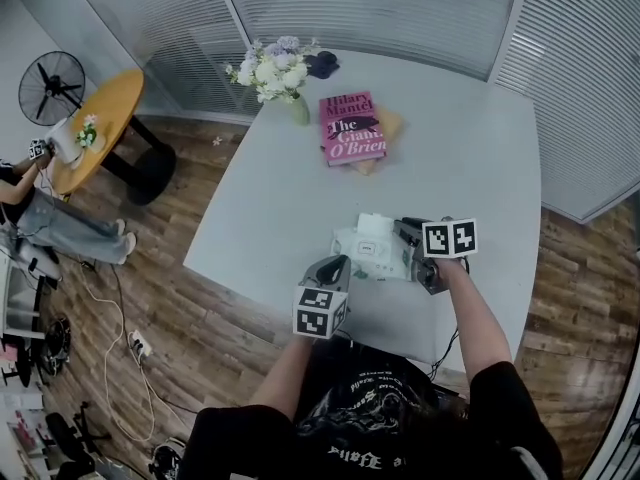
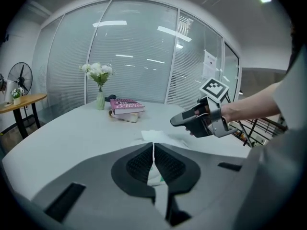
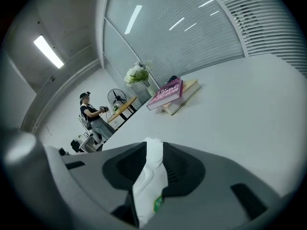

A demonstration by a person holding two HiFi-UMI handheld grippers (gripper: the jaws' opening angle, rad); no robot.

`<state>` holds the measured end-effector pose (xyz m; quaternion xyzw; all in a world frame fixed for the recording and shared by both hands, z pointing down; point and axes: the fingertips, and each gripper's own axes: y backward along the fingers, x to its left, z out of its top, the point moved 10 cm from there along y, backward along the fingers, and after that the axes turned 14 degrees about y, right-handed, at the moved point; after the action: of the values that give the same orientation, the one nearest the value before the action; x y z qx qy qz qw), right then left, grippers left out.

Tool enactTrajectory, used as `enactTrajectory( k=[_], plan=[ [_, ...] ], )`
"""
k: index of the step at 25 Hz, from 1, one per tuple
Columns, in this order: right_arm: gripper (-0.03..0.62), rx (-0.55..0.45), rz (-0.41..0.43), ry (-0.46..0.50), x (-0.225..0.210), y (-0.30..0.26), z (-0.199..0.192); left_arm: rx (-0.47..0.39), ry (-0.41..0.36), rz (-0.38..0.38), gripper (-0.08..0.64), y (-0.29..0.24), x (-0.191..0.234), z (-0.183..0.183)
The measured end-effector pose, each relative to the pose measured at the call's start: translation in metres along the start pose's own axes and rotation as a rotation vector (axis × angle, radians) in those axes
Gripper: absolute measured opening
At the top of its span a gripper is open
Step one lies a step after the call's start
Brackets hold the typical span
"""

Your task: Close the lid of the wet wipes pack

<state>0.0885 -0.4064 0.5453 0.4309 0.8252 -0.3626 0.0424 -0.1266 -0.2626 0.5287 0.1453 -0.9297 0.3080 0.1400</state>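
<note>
The left claw is clenched: its two dark, ribbed pads meet along a thin slit with nothing between them. The right claw is released, its matte grey jaws standing apart. The pack shows in the gap as a soft, crinkled white strip with a small green mark low down. I cannot tell whether the pads touch it.

In the head view the pack lies flat near the front edge of the tabletop, a pale, pillowy rectangle. A white flap sits at its far end. The left claw points at its near left corner. The right claw is at its right side, and a boxy cube with black and white square markers sits on each.

The tabletop is smooth, matte and light grey with rounded corners. Further back lies a glossy pink book on top of a tan one. Beyond it stands a slim green vase of white and lilac flowers, with a small dark thing beside it.

Ribbed blinds behind glass panels close off the far side. The floor is wood plank. At the left are a round wooden table, a round-caged fan and a seated person.
</note>
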Motion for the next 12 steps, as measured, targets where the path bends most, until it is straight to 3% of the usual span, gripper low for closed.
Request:
enactTrajectory(
  k=[12],
  plan=[
    [0.114, 0.150, 0.050, -0.080, -0.023, -0.038, -0.007, 0.126, -0.008, -0.018, 0.011, -0.030, 0.013, -0.006]
  ],
)
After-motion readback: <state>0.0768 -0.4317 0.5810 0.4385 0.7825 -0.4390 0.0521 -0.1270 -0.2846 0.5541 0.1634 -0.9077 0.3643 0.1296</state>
